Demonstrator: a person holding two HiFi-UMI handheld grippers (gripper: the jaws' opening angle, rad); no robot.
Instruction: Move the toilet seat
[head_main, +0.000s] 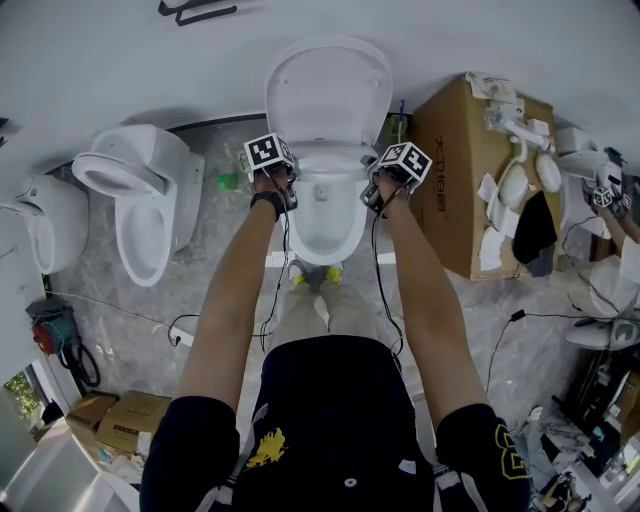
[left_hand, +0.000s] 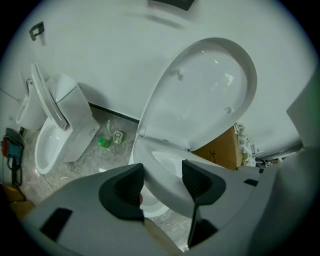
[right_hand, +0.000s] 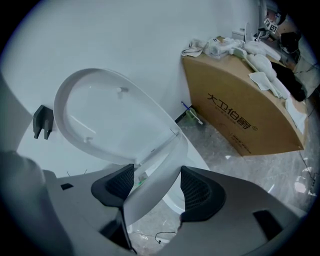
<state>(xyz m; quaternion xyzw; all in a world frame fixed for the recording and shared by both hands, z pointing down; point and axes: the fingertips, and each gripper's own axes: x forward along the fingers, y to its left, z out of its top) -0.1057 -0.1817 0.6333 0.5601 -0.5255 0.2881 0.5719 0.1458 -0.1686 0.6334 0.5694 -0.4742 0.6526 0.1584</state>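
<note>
The left hand-held gripper (left_hand: 162, 181) pinches the side rim of the toilet seat (left_hand: 167, 192). The right hand-held gripper (right_hand: 156, 186) is spread, with the opposite rim loose between its pads. The lid (left_hand: 200, 95) stands upright beyond both.

Storeroom-like workshop, several toilets (head_main: 150, 200) side by side, cardboard boxes (head_main: 450, 190), loose cables (head_main: 505, 335)

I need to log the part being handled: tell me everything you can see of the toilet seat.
The toilet seat is a glossy white ring, plastic by its look, hinged at the back under the raised lid. It is tilted partway up off the bowl. Its sides run between the jaws of the left gripper and the right gripper; the right one's jaws stand open around it.
</note>
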